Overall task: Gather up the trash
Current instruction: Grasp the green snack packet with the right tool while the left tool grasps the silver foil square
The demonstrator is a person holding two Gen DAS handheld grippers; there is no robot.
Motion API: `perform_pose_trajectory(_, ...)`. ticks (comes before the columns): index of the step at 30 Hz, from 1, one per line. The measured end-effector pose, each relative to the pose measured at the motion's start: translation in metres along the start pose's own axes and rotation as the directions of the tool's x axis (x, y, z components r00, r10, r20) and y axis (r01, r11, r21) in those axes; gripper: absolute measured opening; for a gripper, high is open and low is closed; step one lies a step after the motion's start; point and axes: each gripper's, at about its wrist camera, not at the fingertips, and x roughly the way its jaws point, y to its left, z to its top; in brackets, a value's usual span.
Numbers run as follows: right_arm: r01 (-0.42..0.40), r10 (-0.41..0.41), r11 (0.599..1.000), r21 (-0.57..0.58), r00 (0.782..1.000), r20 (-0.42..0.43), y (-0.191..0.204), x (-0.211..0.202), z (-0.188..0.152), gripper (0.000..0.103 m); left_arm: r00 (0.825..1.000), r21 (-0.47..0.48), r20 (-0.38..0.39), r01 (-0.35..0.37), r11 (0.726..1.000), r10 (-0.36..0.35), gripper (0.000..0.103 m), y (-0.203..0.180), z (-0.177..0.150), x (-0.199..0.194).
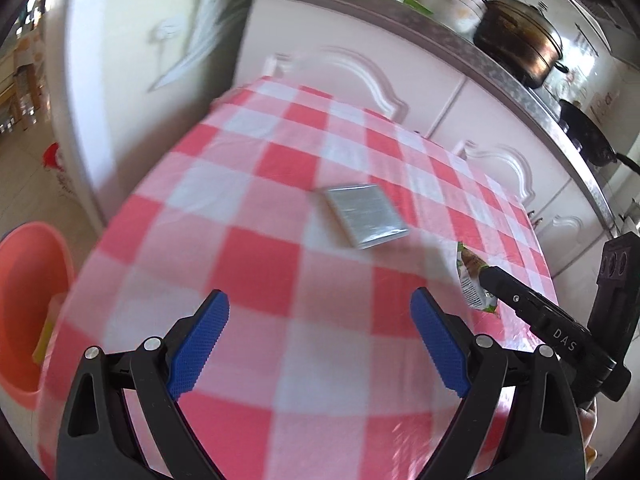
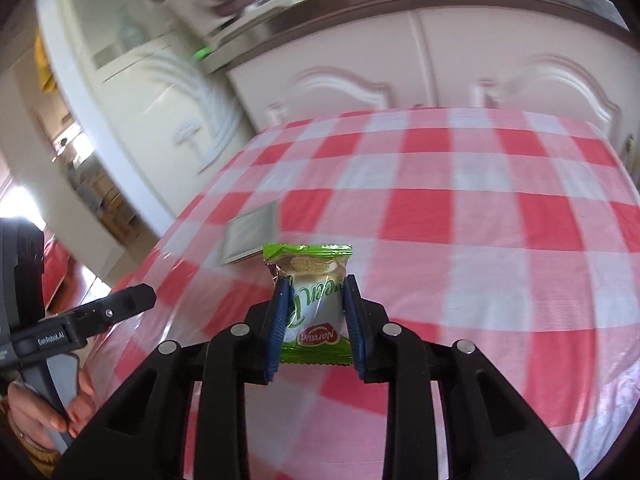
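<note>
A green and white snack wrapper (image 2: 310,300) sits between the blue pads of my right gripper (image 2: 314,286), which is shut on it above the red checked tablecloth (image 2: 460,216). The same wrapper (image 1: 472,280) shows at the right of the left wrist view, behind the black right gripper. A flat silver packet (image 1: 362,214) lies on the cloth ahead of my left gripper (image 1: 320,308), which stands open with nothing between its pads. The silver packet (image 2: 250,236) lies up and to the left of the held wrapper in the right wrist view.
An orange plastic basin (image 1: 28,300) stands on the floor left of the table. White cabinets (image 1: 352,76) with a steel counter run behind the table, bearing a dark pot (image 1: 520,46) and a black pan (image 1: 588,136). A hand (image 2: 44,412) holds the left gripper's handle.
</note>
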Motion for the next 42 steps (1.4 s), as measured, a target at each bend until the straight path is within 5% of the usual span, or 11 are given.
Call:
perform_pose_trajectory(7, 0.109, -0.111, 0.993, 0.038, 0.993, 0.04, -0.029, -0.011, 0.004, 0.029, 0.999, 0.03, -0.041, -0.012, 0.999, 0.014, 0.091, -0.034, 0.022, 0.046)
perform_pose_trajectory(13, 0.103, -0.107, 0.992, 0.074, 0.993, 0.055, -0.043, -0.014, 0.003, 0.03, 0.994, 0.058, -0.054, -0.093, 0.994, 0.096, 0.091, -0.063, 0.038, 0.077)
perform_pose_trajectory(23, 0.091, -0.094, 0.994, 0.067, 0.995, 0.044, -0.041, -0.01, 0.003, 0.058, 0.969, 0.102, -0.016, -0.244, 0.964, 0.247, 0.091, -0.078, 0.048, 0.102)
perform_pose_trajectory(28, 0.104, -0.106, 0.992, 0.065, 0.994, 0.027, -0.04, -0.007, 0.004, 0.064, 0.962, 0.134, 0.004, -0.271, 0.953, 0.273, 0.073, -0.079, 0.048, 0.102)
perform_pose_trajectory(29, 0.107, -0.108, 0.992, 0.064, 0.994, 0.017, -0.04, -0.005, 0.004, 0.064, 0.963, 0.138, 0.008, -0.268, 0.953, 0.27, 0.065, -0.079, 0.049, 0.1)
perform_pose_trajectory(38, 0.115, -0.114, 0.993, 0.009, 0.993, -0.015, -0.029, 0.001, 0.003, 0.064, 0.976, 0.147, -0.001, -0.214, 0.966, 0.217, 0.065, -0.078, 0.045, 0.093)
perform_pose_trajectory(42, 0.12, -0.12, 0.993, 0.005, 0.992, -0.042, -0.029, 0.005, 0.003, 0.046, 0.982, 0.138, -0.001, -0.187, 0.973, 0.189, 0.065, -0.073, 0.039, 0.082)
